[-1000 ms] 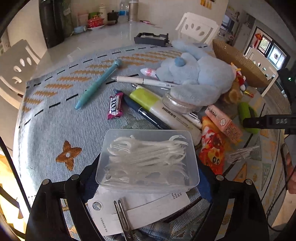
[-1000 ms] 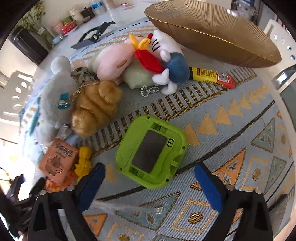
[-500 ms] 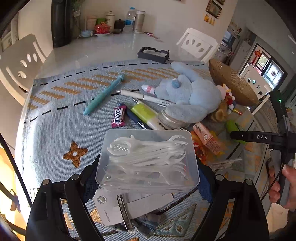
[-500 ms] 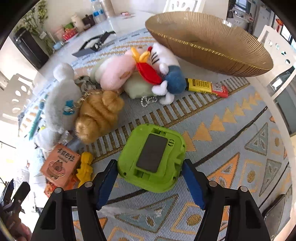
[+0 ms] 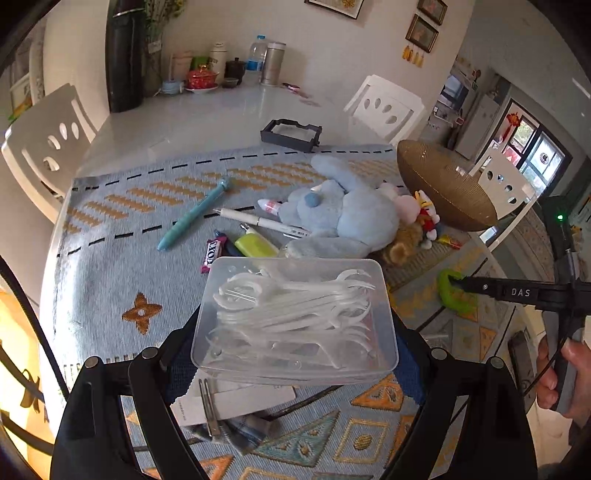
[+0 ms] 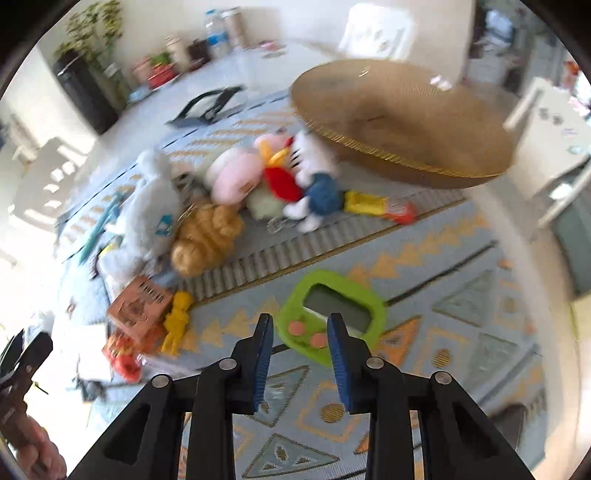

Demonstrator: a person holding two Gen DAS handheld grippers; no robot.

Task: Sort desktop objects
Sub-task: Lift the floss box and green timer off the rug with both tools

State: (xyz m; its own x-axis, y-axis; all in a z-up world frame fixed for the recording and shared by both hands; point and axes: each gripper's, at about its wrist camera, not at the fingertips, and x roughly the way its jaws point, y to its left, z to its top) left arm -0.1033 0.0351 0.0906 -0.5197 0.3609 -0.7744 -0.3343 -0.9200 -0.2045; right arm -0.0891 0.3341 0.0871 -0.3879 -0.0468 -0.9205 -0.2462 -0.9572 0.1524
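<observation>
white chairs (image 5: 386, 107), water bottle (image 5: 256, 59), framed pictures (image 5: 422, 28)

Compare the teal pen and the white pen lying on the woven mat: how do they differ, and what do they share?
The teal pen is coloured and lies steeply slanted, clear of the toys; the white pen is pale, lies nearly level, and its right end reaches the blue plush. Both lie flat on the mat, untouched by either gripper.
</observation>
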